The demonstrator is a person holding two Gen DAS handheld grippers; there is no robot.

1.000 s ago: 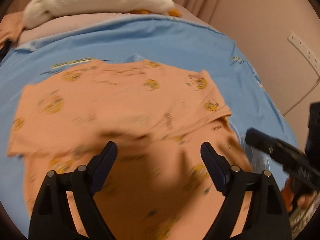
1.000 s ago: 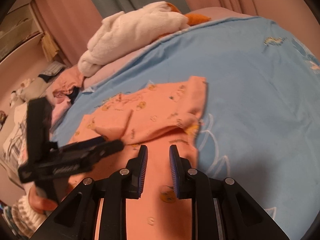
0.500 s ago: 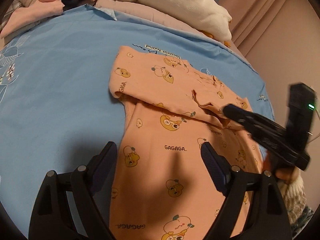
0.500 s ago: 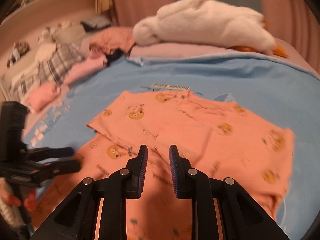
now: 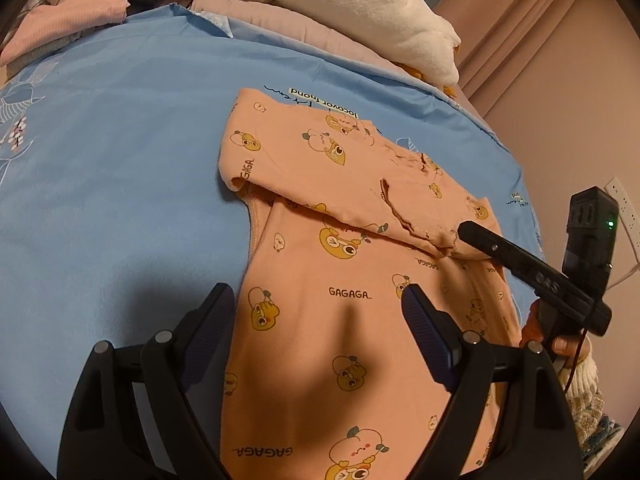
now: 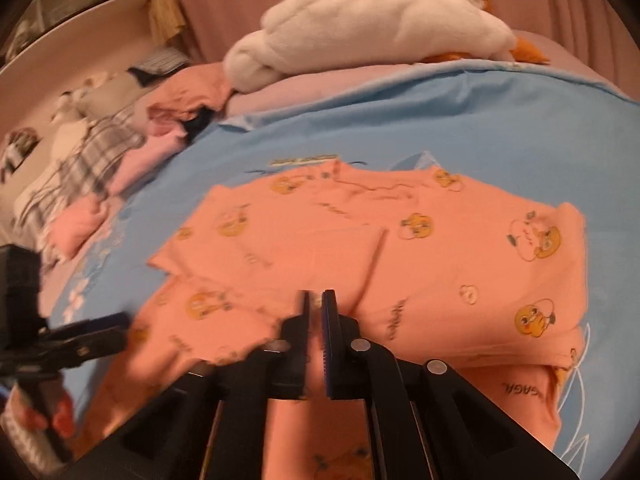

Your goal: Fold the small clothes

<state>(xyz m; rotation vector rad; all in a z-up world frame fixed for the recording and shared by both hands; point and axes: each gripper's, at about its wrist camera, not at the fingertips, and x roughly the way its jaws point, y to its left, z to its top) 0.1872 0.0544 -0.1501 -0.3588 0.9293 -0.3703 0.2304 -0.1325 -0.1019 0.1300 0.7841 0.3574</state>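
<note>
An orange baby garment (image 5: 352, 264) printed with cartoon ducks lies flat on the blue sheet (image 5: 120, 160), its sleeves folded across the chest. My left gripper (image 5: 316, 304) hovers wide open over the garment's body, holding nothing. In the left wrist view my right gripper (image 5: 464, 229) comes in from the right, its tip at the bunched edge of the folded sleeve. In the right wrist view the garment (image 6: 400, 248) fills the middle. The right gripper (image 6: 316, 300) has its jaws a narrow slit apart and opening. I see no cloth pinched between them.
A white plush toy (image 5: 340, 12) lies at the far edge of the bed. Pink and plaid clothes (image 6: 100, 152) are piled at the far left. A wall with a socket strip (image 5: 620, 196) stands on the right. A person's hand (image 5: 568, 344) holds the right gripper.
Both views swung sideways across the garment over the last second, then the left one settled. The right gripper's jaws look narrower than before. The left jaws kept their wide gap.
</note>
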